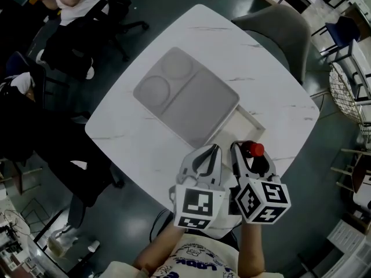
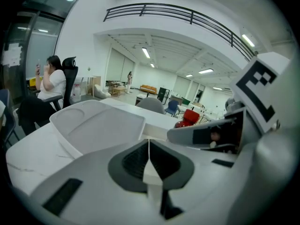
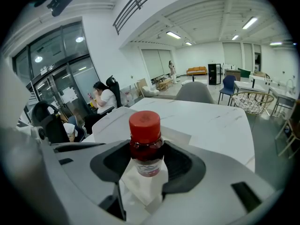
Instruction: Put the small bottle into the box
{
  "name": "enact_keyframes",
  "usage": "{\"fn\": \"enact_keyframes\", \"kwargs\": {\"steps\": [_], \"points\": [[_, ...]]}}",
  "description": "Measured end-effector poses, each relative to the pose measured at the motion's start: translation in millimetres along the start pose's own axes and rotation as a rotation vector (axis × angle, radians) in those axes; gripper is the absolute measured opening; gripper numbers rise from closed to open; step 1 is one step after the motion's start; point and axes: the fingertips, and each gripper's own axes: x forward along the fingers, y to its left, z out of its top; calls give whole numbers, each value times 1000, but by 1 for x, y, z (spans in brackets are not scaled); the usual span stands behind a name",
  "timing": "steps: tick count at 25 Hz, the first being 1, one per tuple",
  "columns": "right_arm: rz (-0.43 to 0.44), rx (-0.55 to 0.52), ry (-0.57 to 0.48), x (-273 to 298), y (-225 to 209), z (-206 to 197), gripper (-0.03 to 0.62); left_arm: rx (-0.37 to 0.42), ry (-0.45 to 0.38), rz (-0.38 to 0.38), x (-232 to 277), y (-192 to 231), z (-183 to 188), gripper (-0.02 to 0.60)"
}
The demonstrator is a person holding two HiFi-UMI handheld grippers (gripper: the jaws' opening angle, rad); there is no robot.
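Observation:
The small bottle (image 3: 145, 144), dark red with a red cap, stands upright between the jaws of my right gripper (image 3: 146, 162), which is shut on it. In the head view the bottle's cap (image 1: 254, 149) shows over the table's near corner, just in front of the box. The white box (image 1: 249, 123) lies mostly under a grey lid (image 1: 185, 94) with two round recesses; only its near right corner is uncovered. My left gripper (image 1: 214, 150) is close beside the right one, shut with nothing in it (image 2: 149, 146). The left gripper view also shows the bottle (image 2: 190, 117) and the lid (image 2: 98, 123).
The white marble table (image 1: 145, 141) is turned corner-on to me. A grey chair (image 1: 278, 25) stands at its far side. People sit on office chairs (image 1: 75, 16) at the upper left. A wire basket (image 1: 346, 97) stands at the right.

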Motion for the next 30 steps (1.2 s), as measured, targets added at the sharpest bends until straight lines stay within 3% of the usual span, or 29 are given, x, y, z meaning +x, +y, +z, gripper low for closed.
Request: {"fn": "enact_keyframes", "kwargs": {"steps": [30], "points": [[-47,-11,133,46,-14,-20,230,-41,50,-18,23,2,-15,20]]}}
